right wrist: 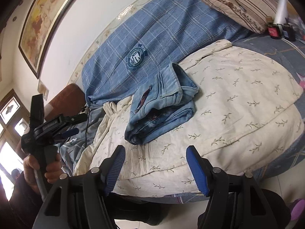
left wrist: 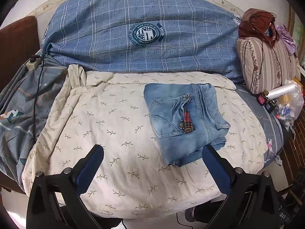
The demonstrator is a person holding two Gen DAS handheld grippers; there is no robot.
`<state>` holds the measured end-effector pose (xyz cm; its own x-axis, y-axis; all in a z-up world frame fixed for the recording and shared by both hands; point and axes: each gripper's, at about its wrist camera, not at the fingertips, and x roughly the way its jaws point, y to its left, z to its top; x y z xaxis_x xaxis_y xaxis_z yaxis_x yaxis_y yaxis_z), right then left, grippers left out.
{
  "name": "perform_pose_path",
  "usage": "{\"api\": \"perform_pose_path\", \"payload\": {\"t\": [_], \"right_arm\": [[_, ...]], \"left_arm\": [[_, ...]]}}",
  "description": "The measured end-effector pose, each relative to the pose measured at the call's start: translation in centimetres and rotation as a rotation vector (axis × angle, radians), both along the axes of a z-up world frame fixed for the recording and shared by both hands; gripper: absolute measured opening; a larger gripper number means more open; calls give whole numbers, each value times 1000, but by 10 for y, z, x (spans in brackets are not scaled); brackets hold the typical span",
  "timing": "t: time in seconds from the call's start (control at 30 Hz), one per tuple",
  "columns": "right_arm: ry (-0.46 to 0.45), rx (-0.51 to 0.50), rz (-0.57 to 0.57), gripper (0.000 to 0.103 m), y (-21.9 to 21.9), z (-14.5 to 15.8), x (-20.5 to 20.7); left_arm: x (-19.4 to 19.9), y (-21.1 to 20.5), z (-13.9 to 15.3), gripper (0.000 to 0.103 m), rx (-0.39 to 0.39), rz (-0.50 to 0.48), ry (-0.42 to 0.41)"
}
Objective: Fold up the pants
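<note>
The left gripper is seen with its jaws spread wide and nothing between them; its blue-padded fingers hang above the cream leaf-print quilt, and the right-hand finger overlaps the near corner of the jeans in that view, though contact cannot be judged. In the right wrist view the same tool is held up at the left by a hand gripping its handle, clear of the bed.

The right gripper is likewise held open, about half spread, with nothing gripped; its ribbed blue pads are poised over the near edge of the quilt, short of the jeans.

The folded jeans lie as a compact, roughly square bundle on the quilt, right of centre in the left wrist view, back pocket uppermost, with a red patterned strap and metal clasp lying across it. From the right wrist view, the stacked layers are seen from the side, the waistband end curling up on top.

Behind the quilt a blue checked duvet with a round crest is bunched against the wall. At the right a striped pillow is propped, with a brown garment on top. Beside it a clear plastic bag holds small items that cannot be identified. At the left a power strip with a black cable rests on grey patterned bedding.
</note>
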<state>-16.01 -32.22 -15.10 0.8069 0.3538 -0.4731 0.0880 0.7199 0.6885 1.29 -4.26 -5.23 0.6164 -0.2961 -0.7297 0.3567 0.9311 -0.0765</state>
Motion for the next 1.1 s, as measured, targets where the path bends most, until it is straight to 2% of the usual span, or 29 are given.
{"api": "perform_pose_path", "payload": {"t": [0.4, 0.7, 0.9, 1.1], "right_arm": [[18, -11, 8, 70, 7, 1, -4], [61, -20, 8, 70, 7, -5, 2], [82, -28, 8, 70, 9, -8, 8], [83, -49, 28, 70, 15, -8, 11]], "left_arm": [[-7, 7, 5, 102, -21, -10, 6], [10, 4, -15, 102, -44, -15, 58], [15, 0, -35, 102, -14, -29, 85], [17, 4, -39, 102, -9, -19, 97]]}}
